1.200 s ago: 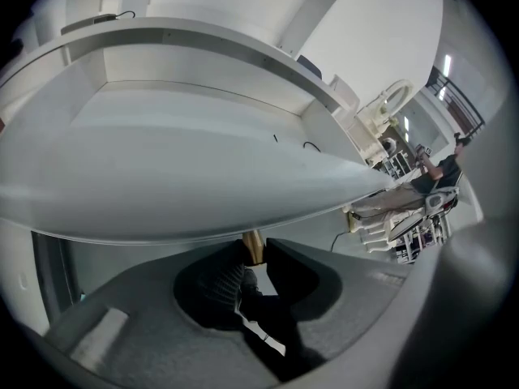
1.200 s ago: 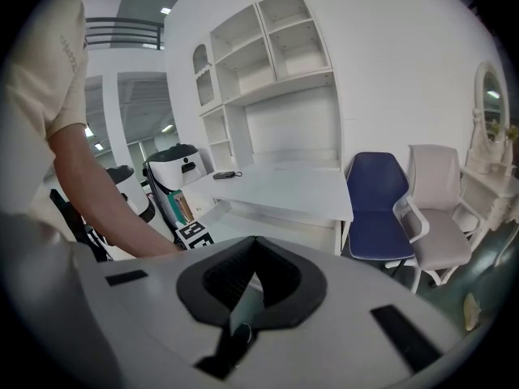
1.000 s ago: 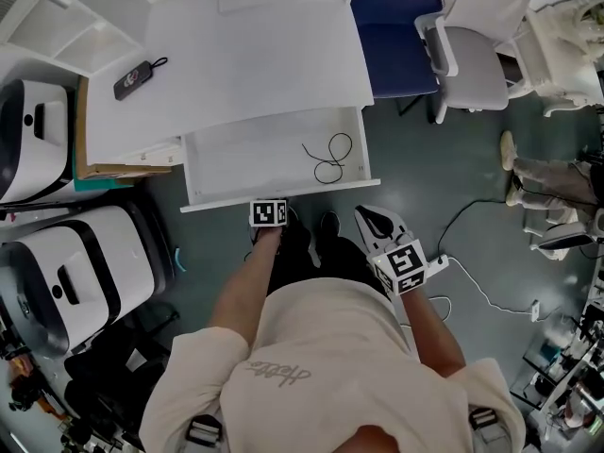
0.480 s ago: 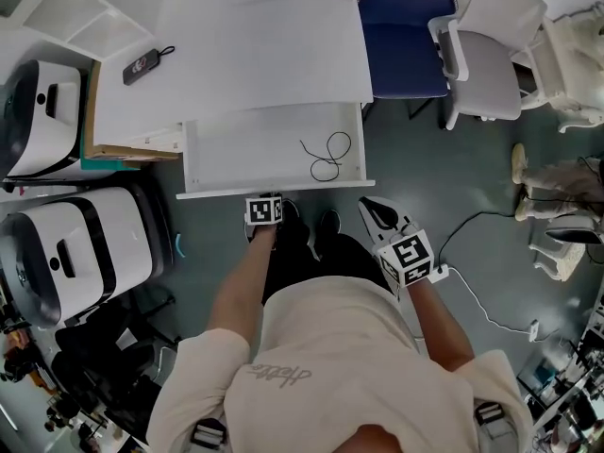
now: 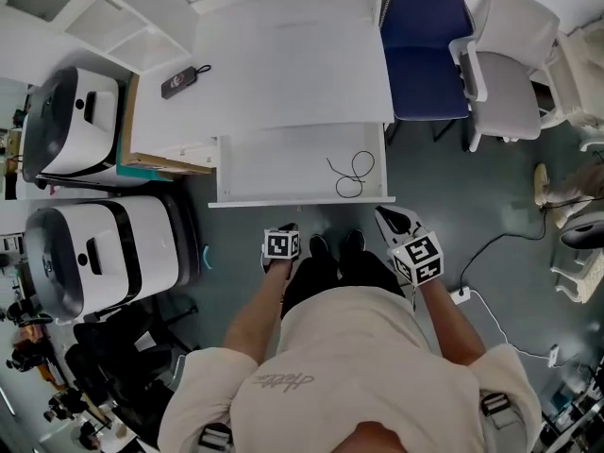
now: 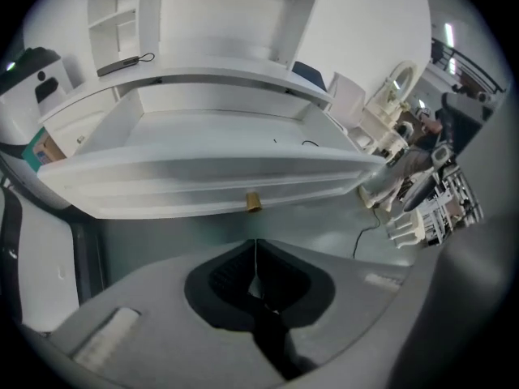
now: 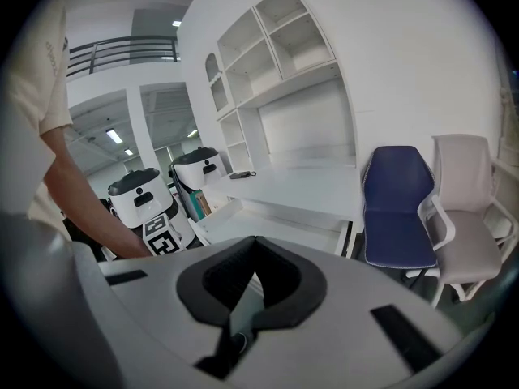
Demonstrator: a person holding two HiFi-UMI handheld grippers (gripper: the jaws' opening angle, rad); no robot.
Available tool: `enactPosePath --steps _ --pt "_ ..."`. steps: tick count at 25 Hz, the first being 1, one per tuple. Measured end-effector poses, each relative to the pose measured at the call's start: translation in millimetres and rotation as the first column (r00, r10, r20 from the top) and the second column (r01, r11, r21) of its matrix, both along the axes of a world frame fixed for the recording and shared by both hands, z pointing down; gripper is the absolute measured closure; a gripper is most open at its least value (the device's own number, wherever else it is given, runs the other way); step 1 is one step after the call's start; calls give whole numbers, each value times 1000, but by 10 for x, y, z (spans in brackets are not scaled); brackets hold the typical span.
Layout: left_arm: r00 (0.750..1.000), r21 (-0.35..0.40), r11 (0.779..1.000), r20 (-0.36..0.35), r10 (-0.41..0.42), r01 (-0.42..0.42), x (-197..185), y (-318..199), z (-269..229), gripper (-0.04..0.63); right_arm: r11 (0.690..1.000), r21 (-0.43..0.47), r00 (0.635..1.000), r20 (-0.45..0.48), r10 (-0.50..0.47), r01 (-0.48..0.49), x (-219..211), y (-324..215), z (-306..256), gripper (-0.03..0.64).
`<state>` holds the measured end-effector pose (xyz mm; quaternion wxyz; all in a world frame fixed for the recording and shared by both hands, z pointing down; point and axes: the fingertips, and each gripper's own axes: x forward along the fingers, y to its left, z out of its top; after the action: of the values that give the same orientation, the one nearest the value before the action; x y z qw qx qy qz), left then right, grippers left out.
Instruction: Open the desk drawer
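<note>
The desk drawer (image 5: 274,163) stood pulled out, just ahead of your left gripper (image 6: 256,241) and apart from it. That gripper's jaws had just been closing and met pad to pad, with nothing between them. Straight ahead of them, a small brass knob (image 6: 253,202) sat at the lower edge of the drawer's front. Your right gripper (image 7: 255,240) hung to the right of the left one, also short of the drawer front, with its jaws together and empty. Inside the drawer, towards its right end, lay a looped black cable (image 5: 353,173). Beyond the drawer spread the white desk top (image 5: 293,74), with a dark remote-like object (image 5: 179,81) far to the left. Ahead of your right gripper stood a blue chair (image 5: 425,55) and, beside it, a white chair (image 5: 510,78).
</note>
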<state>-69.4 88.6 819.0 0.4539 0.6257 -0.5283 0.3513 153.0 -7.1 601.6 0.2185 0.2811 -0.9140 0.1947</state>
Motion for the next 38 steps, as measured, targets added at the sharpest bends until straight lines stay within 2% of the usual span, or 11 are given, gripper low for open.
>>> enactPosePath --steps 3,6,9,12,16,18,21,27,30,36,38 --pt "999 46 998 -6 46 -46 -37 36 -209 577 1000 15 1000 10 -3 3 -109 -28 -69 615" --pt "998 143 988 -33 56 -50 -104 -9 -547 578 999 44 1000 22 1 -2 -220 -28 -214 615" --pt "994 281 957 -62 95 -74 -233 -221 -1001 578 995 89 998 53 30 -35 -327 -107 -443 615" --pt "983 425 897 -75 168 -121 -306 -488 -1531 578 989 136 996 66 57 -65 -379 -230 -627 615" --pt "973 543 824 -48 224 -163 -299 -526 -2242 578 982 163 994 57 88 -96 -369 -192 -779 615" --pt "973 598 783 -20 229 -172 -337 -622 -2593 578 976 189 993 68 98 -109 -400 -202 -916 615" --pt "977 675 724 -24 214 -142 -416 -783 -3102 578 969 218 990 101 97 -117 -510 -191 -1152 615" --pt "975 779 619 -44 217 -102 -441 -984 -4021 578 956 272 981 187 55 -105 -678 -198 -1879 615" --pt "973 811 570 -5 232 -132 -456 -1060 -4308 578 940 331 983 185 18 -79 -716 -271 -2189 615" --pt "976 852 501 47 214 -151 -622 -1208 -4714 578 889 451 981 194 -6 -84 -767 -426 -2785 615" --pt "975 869 469 60 213 -156 -627 -1210 -4898 578 876 470 976 216 6 -109 -770 -449 -2932 615"
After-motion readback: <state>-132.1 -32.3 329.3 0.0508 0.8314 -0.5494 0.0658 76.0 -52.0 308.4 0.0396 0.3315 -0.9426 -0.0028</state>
